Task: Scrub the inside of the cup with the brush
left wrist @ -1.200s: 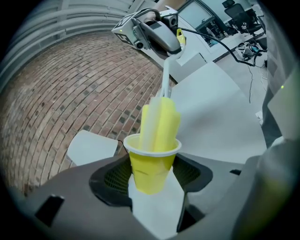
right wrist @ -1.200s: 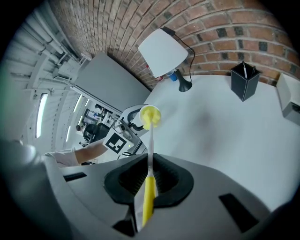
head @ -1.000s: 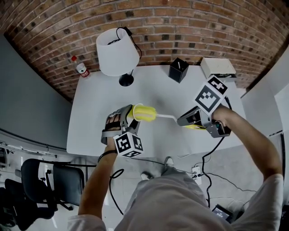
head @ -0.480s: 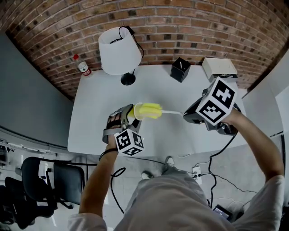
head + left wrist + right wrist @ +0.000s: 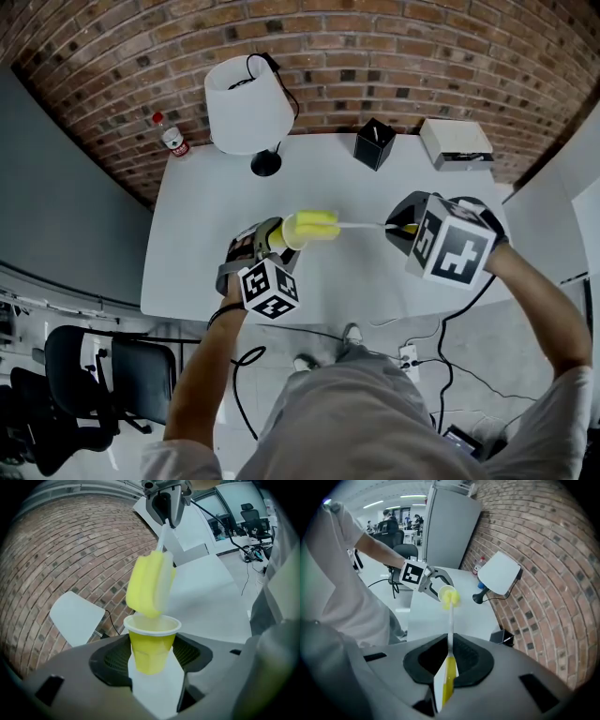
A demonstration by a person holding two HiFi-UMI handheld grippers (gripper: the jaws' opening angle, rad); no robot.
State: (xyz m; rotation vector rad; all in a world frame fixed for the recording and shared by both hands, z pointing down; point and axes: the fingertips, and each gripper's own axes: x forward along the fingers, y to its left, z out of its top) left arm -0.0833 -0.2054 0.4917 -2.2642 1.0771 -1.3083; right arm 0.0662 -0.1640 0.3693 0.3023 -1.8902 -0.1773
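Pinching cup (image 5: 150, 645) — left gripper (image 5: 153, 674); right gripper (image 5: 449, 665) clamped on brush (image 5: 451, 620), head at rim.

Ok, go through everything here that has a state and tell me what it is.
cup: held tilted, open mouth facing the brush.
brush: handle clamped, sponge head mostly outside the cup's mouth.
left hand-held gripper: shut on the cup.
right hand-held gripper: shut on the brush handle.
lamp: upright on the table.
bottle: upright, cap on.

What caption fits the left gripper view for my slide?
Left gripper holds a yellow cup, with the brush at its mouth.
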